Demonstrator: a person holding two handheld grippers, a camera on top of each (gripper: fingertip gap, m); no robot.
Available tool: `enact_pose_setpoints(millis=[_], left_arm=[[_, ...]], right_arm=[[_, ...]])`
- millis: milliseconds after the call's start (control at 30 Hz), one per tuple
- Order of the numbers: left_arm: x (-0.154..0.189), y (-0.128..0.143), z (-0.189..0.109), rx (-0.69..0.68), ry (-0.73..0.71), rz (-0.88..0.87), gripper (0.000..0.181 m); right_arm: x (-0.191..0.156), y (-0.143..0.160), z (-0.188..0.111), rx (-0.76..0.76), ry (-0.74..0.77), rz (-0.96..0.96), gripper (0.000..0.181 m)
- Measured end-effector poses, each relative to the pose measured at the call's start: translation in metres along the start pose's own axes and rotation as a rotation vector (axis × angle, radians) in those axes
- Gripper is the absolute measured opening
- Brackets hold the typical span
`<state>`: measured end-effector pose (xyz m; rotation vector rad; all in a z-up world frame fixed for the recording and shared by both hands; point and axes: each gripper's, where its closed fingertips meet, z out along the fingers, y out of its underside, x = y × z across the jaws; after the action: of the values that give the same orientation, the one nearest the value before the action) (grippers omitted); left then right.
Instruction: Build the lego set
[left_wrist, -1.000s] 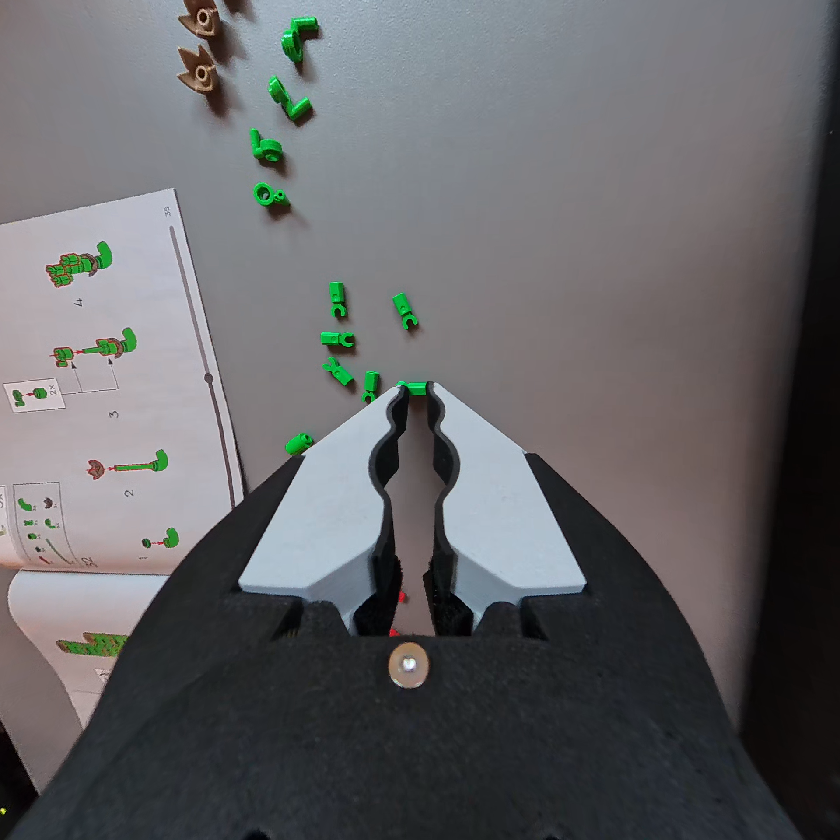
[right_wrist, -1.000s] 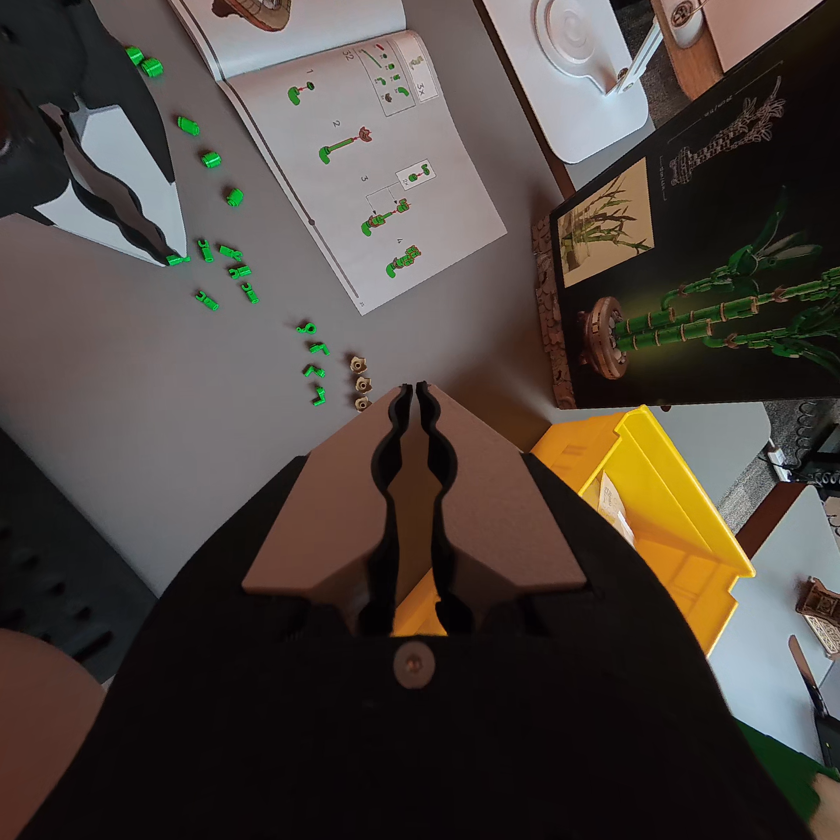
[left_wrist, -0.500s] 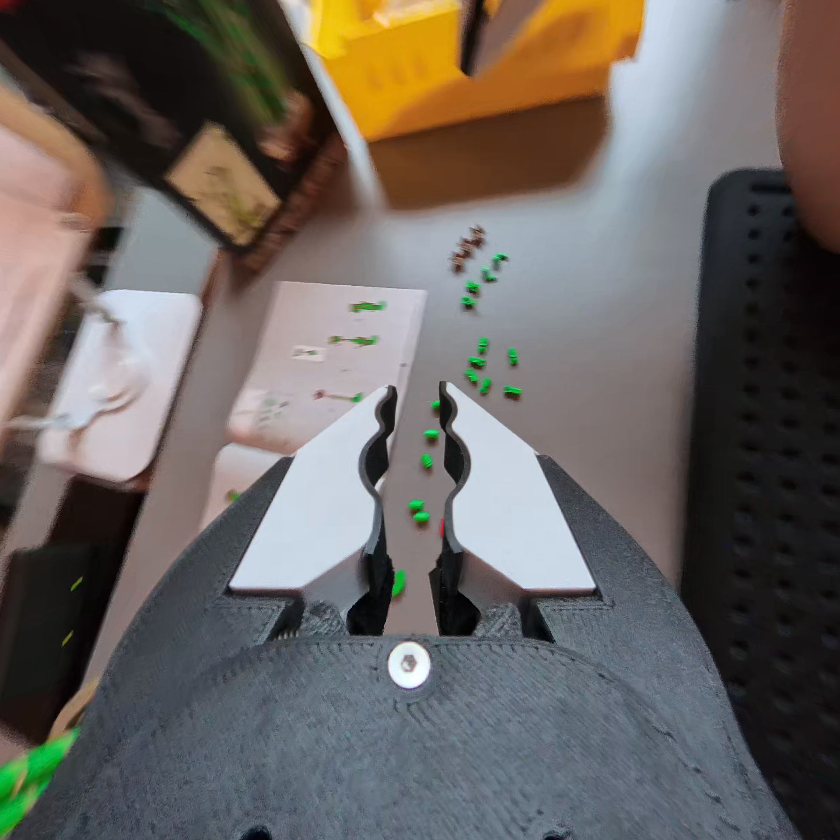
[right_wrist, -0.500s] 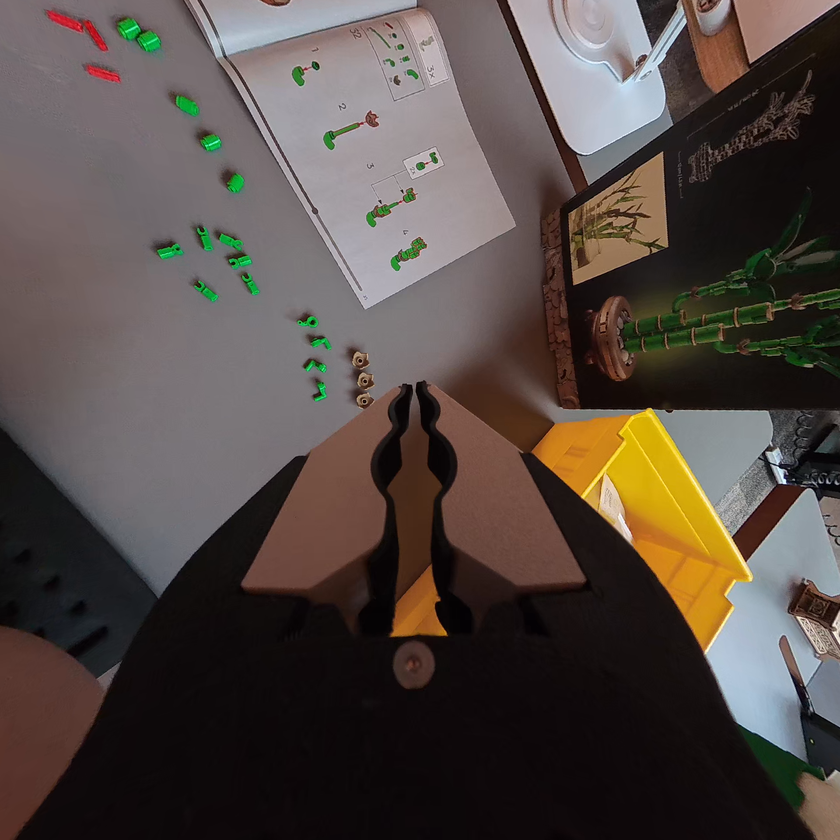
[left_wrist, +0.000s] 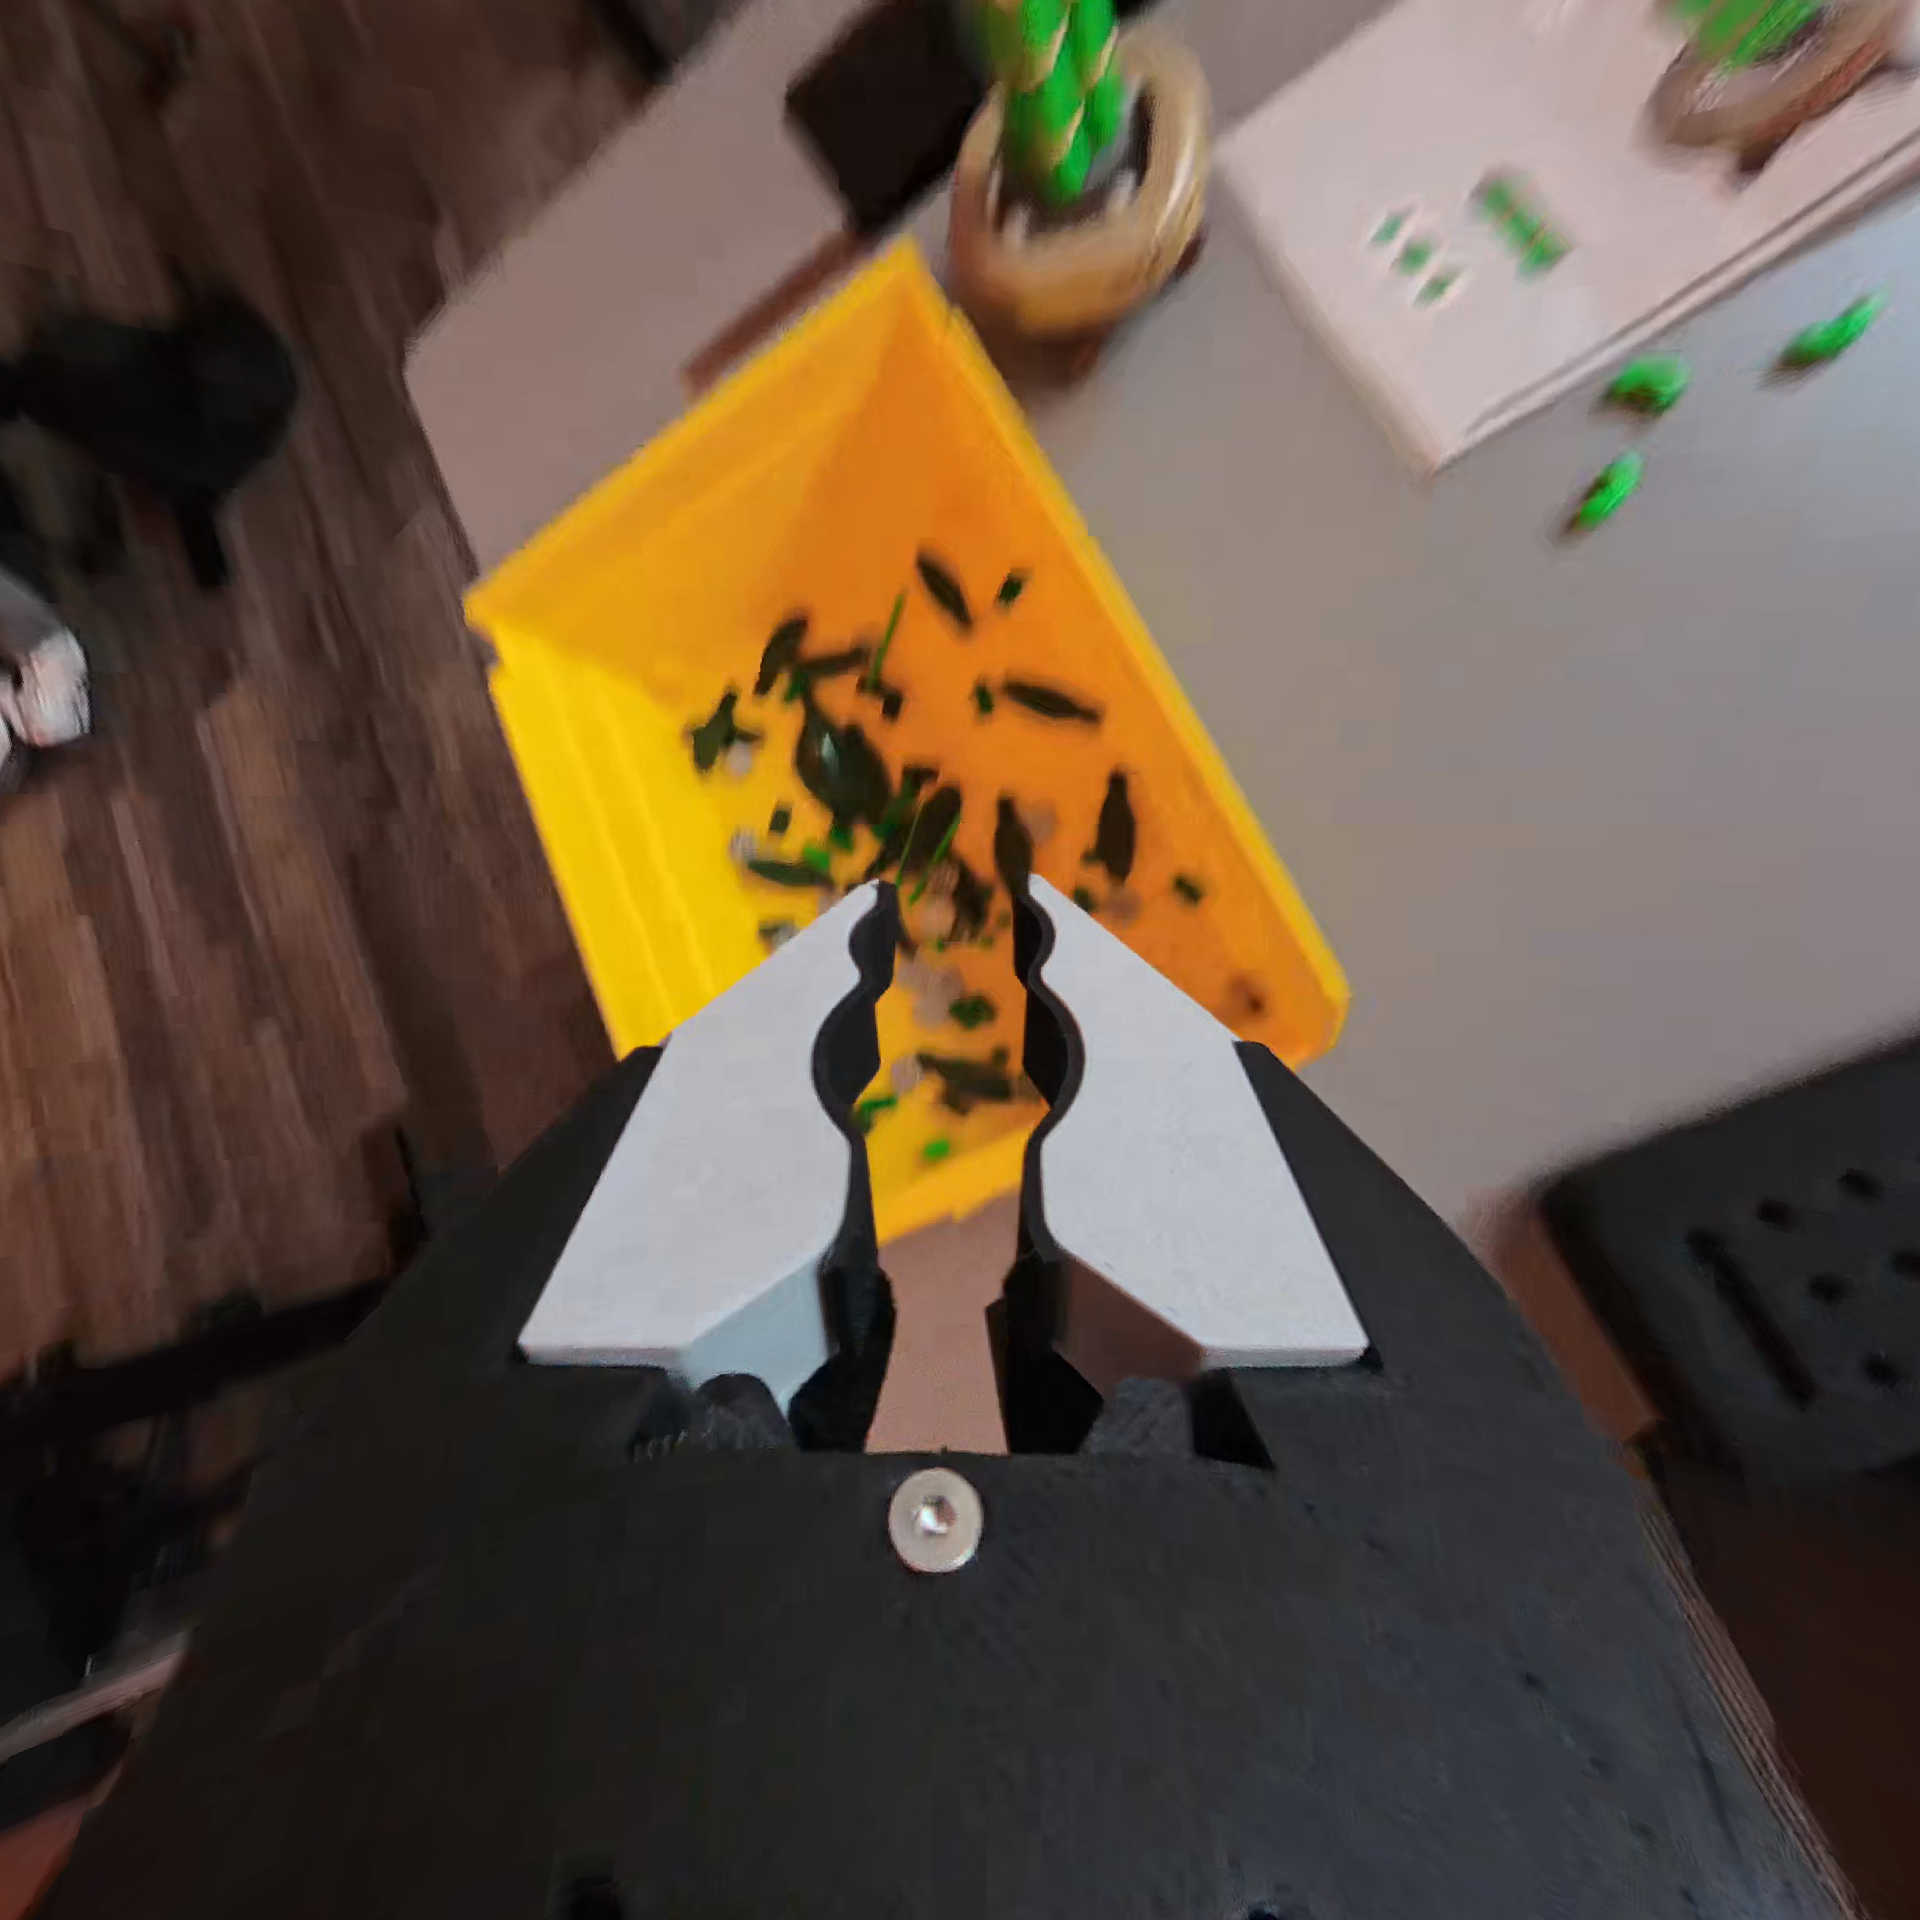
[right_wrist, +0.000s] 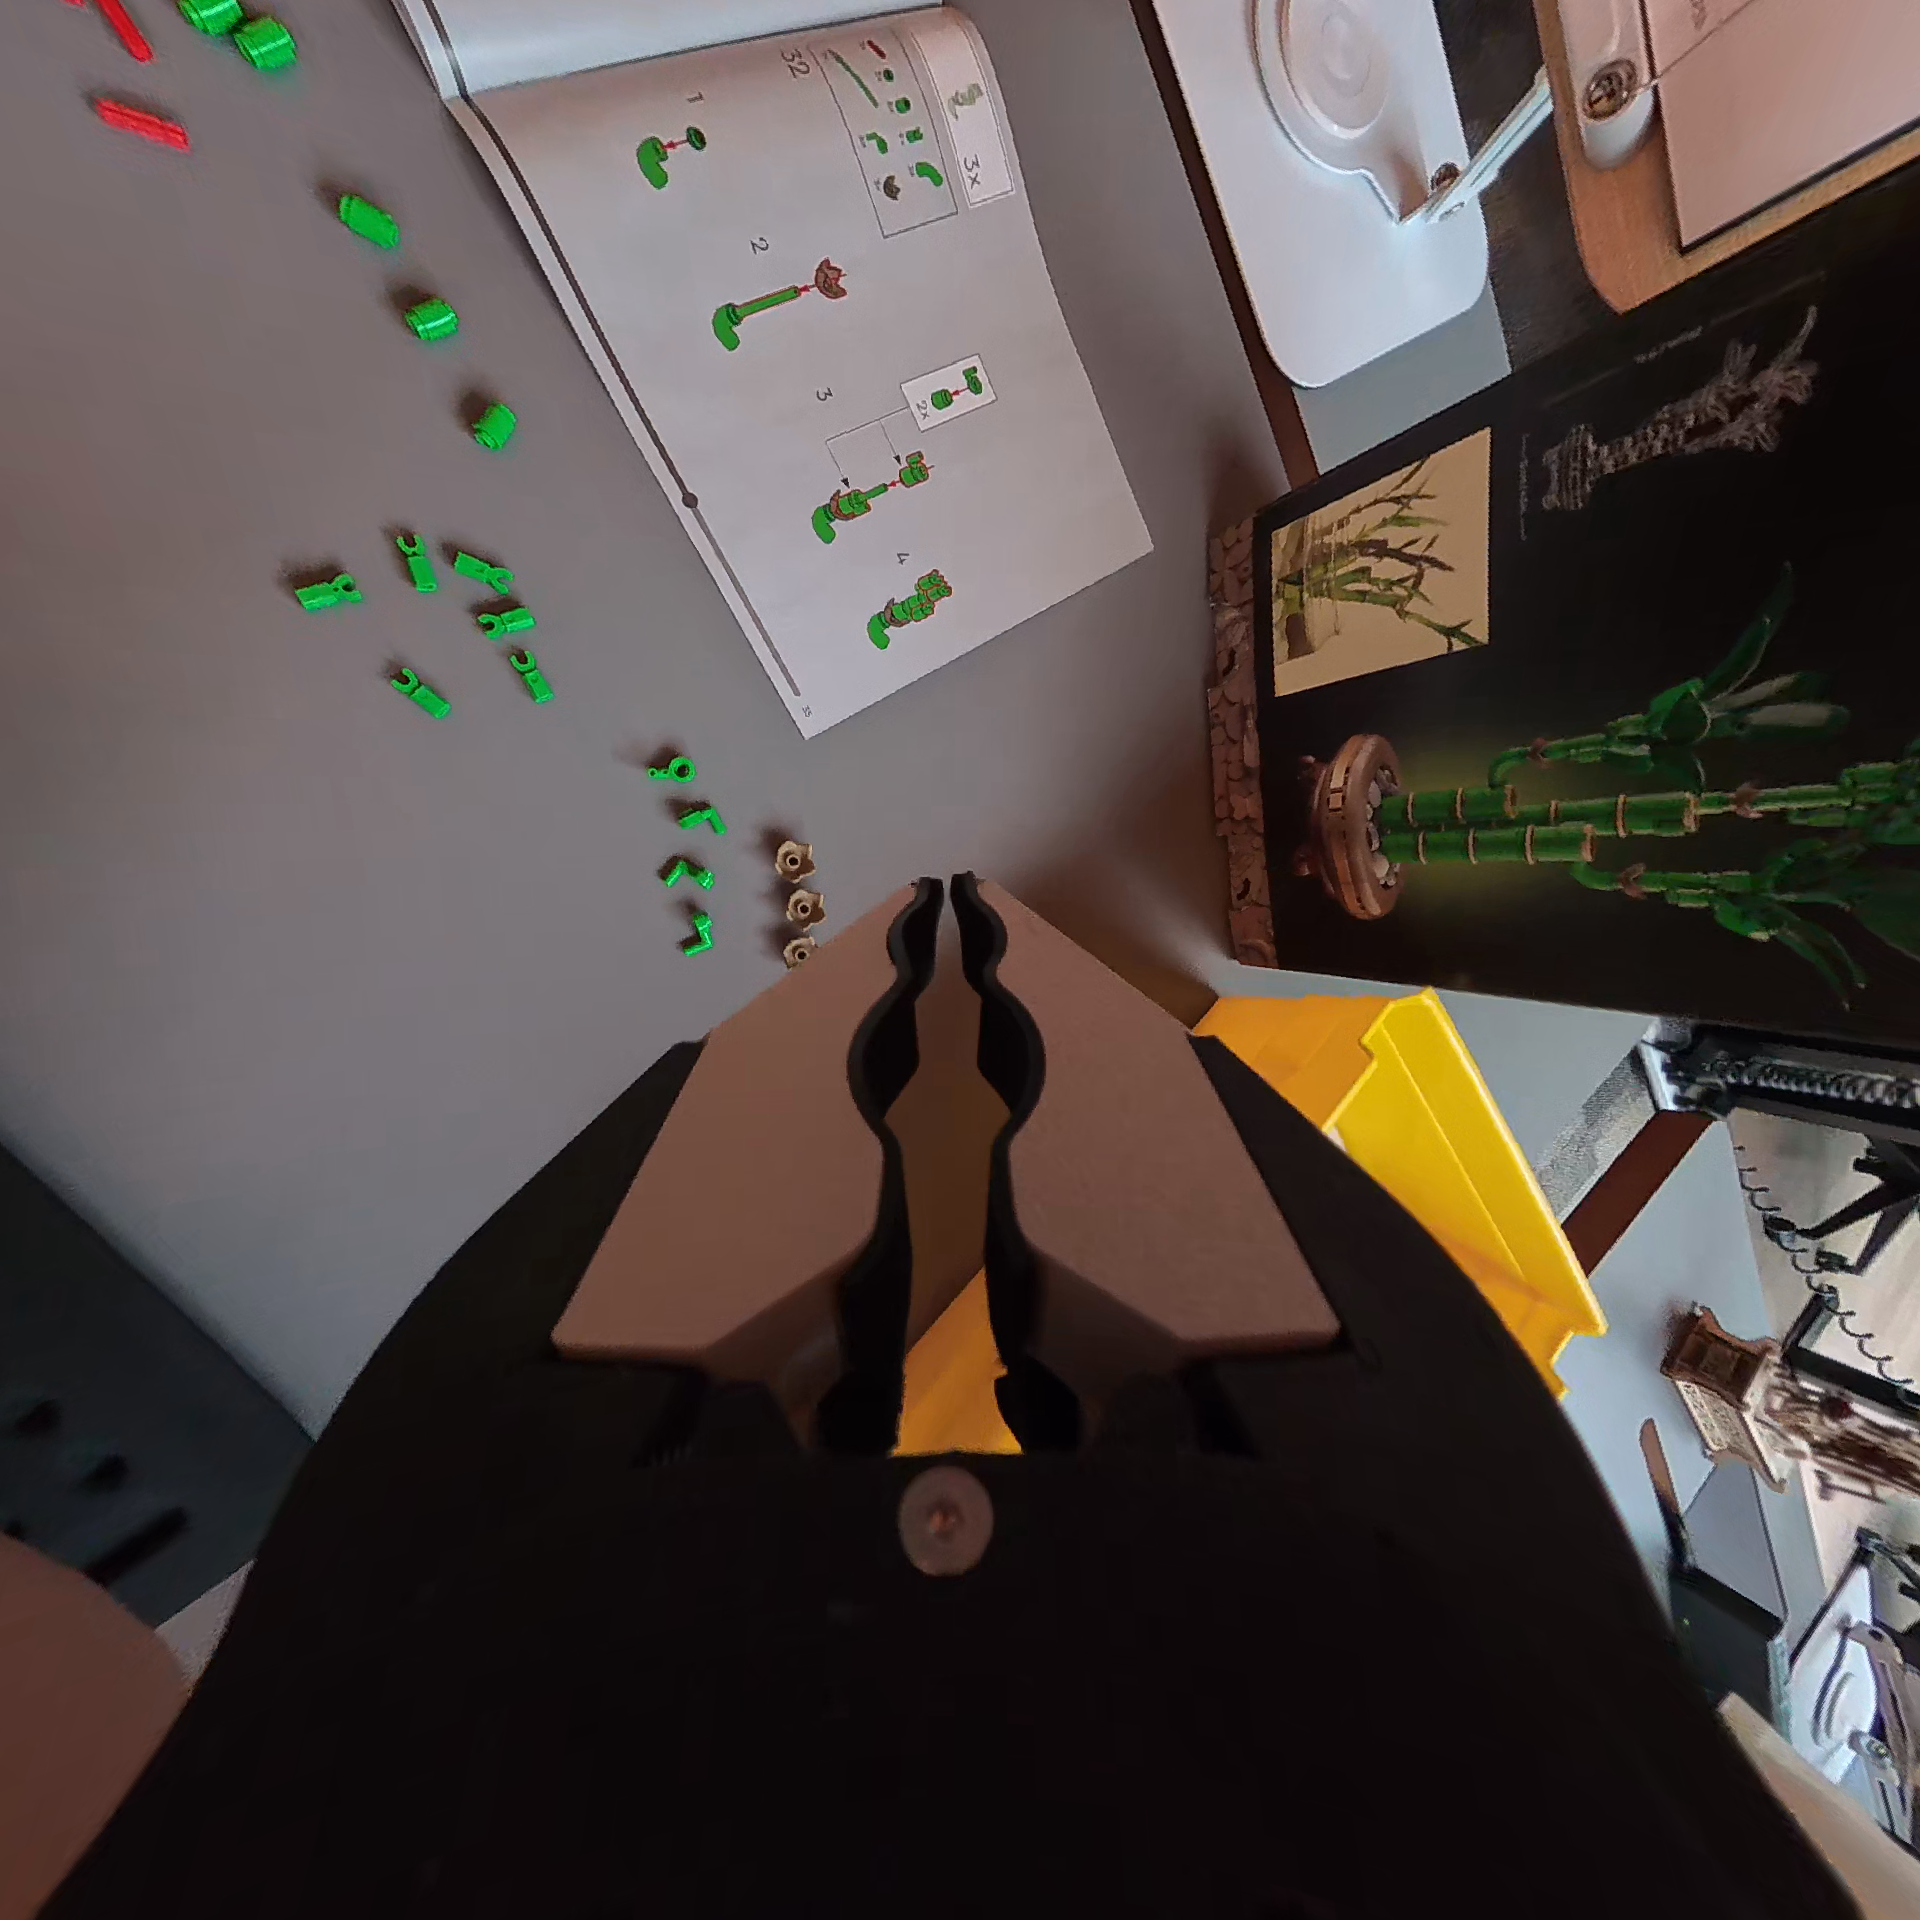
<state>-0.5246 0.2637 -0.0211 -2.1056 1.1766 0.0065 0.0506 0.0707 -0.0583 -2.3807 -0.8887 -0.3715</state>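
My left gripper (left_wrist: 956, 891) is open and empty, hovering over a yellow bin (left_wrist: 623, 582) that holds several dark green leaf pieces (left_wrist: 842, 764); this view is blurred. My right gripper (right_wrist: 945, 881) is shut and empty, above the grey table. Ahead of it lie tan flower pieces (right_wrist: 795, 860), green angled pieces (right_wrist: 691, 821), green clip pieces (right_wrist: 421, 613), green cylinders (right_wrist: 429, 317) and red pins (right_wrist: 140, 123). The open instruction booklet (right_wrist: 831, 416) lies beyond them.
The black set box with a bamboo picture (right_wrist: 1558, 727) stands to the right, and the yellow bin (right_wrist: 1455, 1143) sits under my right gripper. A potted green build (left_wrist: 1070, 156) stands beyond the bin. A black perforated mat (left_wrist: 1766, 1247) lies at the table edge, with wooden floor (left_wrist: 208, 935) to the left. The tips of one gripper are about 60 centimeters away from the tips of the other. Between my left fingertips and the potted green build (left_wrist: 1070, 156) there is roughly 30 centimeters.
My left gripper let go of a green clip piece on the table, opened wider, lifted and swung over to the yellow bin. My right gripper has drifted slightly and stays shut.
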Motion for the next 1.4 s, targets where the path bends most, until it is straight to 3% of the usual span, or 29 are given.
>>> enact_pose_setpoints(millis=[167,333,500,700,900,1400], left_arm=[[-0.009,0.075,0.024,-0.184,0.084,-0.090,0.019],[0.010,0.101,0.054,-0.274,0.219,-0.015,0.019],[0.021,0.108,0.087,-0.355,0.307,0.119,0.016],[0.030,0.115,0.112,-0.417,0.398,0.151,0.023],[0.035,0.121,0.127,-0.430,0.370,0.195,0.022],[0.041,0.119,0.124,-0.395,0.408,0.118,0.019]], right_arm=[[-0.009,-0.015,0.017,-0.028,0.000,-0.055,0.002],[-0.016,-0.027,0.024,-0.030,-0.003,-0.071,0.002],[-0.020,-0.029,0.029,-0.043,-0.009,-0.073,0.002],[-0.021,-0.026,0.032,-0.056,-0.013,-0.070,0.002],[-0.019,-0.024,0.032,-0.057,-0.014,-0.068,0.002],[-0.017,-0.019,0.032,-0.075,-0.013,-0.065,0.002]])
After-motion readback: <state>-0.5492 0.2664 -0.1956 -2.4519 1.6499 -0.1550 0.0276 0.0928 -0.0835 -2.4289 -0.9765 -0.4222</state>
